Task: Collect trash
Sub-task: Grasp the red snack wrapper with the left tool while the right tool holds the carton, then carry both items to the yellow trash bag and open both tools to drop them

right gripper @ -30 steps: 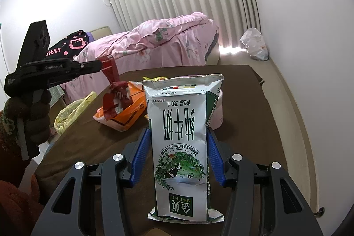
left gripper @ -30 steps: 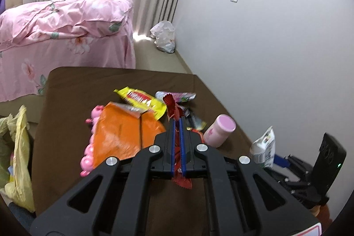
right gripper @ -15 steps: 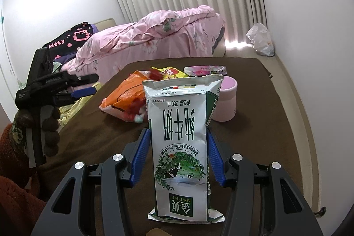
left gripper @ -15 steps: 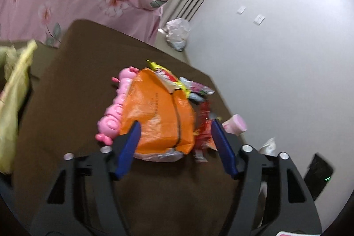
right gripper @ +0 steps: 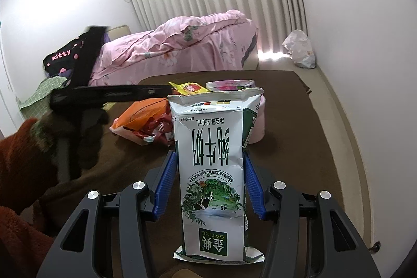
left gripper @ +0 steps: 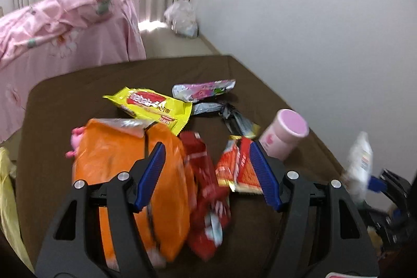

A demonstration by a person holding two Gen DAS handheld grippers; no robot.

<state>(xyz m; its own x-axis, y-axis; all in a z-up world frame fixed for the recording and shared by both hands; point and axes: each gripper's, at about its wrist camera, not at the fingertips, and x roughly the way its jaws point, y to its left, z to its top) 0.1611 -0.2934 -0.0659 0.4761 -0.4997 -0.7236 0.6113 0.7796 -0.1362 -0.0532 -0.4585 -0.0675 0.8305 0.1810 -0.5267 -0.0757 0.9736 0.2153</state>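
Trash lies heaped on the brown-covered worktop (left gripper: 78,85): a crumpled orange plastic snack bag (left gripper: 125,173) nearest our left gripper (left gripper: 208,173), a long dark-red foil wrapper (left gripper: 206,189) lying partly over its right edge, and an orange-red wrapper with gold trim (left gripper: 234,168) just to the right of that. Behind them we see a yellow packet with a red label (left gripper: 151,106), a pink and silver sachet (left gripper: 203,90), a grey and black foil wrapper (left gripper: 234,119) and a pink lidded cup (left gripper: 284,132) on the right. A pink toy (left gripper: 75,142) peeks out from under the orange bag's left side.

Our left gripper's jaws stand wide apart with nothing held; the red wrapper shows between the blue pads, resting on the pile. A second ago those jaws were pinched on that red wrapper, lifted over the worktop; they have just been opening, and the wrapper now lies loose on the orange bag. The gripper has also dropped closer to the heap.

Our right gripper (right gripper: 208,184) has its jaws closed on a white and green milk carton (right gripper: 213,163), printed side upside down, its torn end pointing away from us. It sits as it did a second ago, above the near edge of the worktop. In its view the left gripper reaches over the pile from the left, held by a gloved hand (right gripper: 78,132) in a rust-coloured fleecy sleeve (right gripper: 18,168), blurred.
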